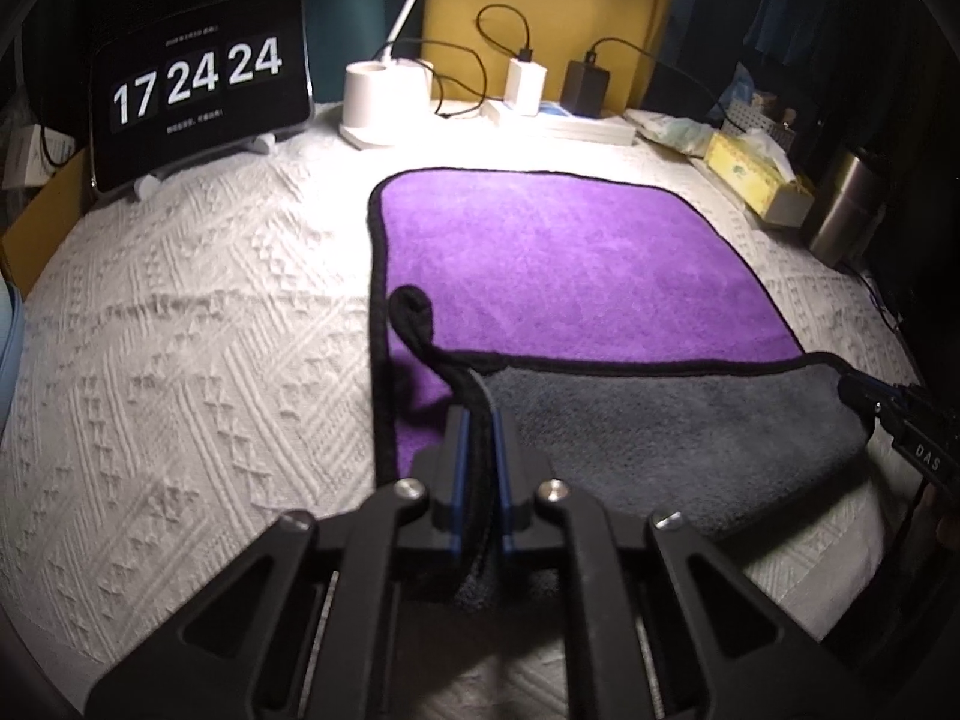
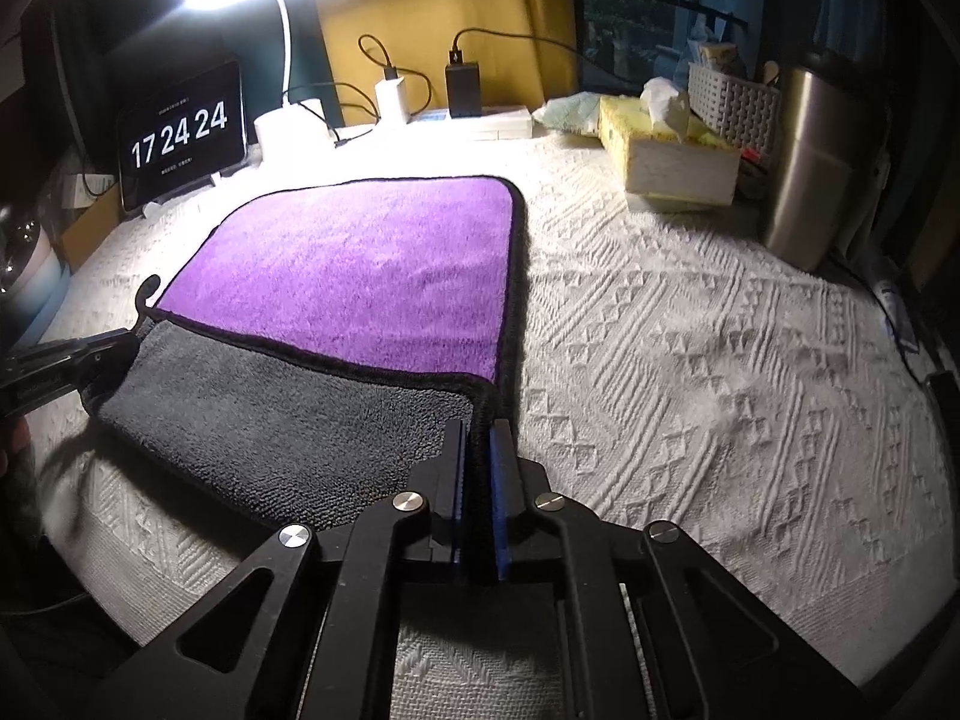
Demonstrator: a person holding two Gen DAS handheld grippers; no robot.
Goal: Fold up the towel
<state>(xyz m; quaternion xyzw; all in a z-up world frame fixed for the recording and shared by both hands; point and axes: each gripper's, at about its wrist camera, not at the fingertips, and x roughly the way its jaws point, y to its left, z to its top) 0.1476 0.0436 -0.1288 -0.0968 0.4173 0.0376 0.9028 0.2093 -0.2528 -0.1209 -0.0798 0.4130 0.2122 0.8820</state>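
Note:
A towel, purple on one side and grey on the other, with black trim, lies on the white textured cloth. Its near edge is lifted and turned over, so a grey band lies across the purple. My left gripper is shut on the towel's near left corner. My right gripper is shut on the near right corner. The towel also shows in the right wrist view, with the grey flap. Each gripper shows at the edge of the other's view: the right, the left.
At the back stand a tablet clock, a white lamp base, chargers on a power strip, a yellow tissue box, a white basket and a steel flask. The table edge is near me.

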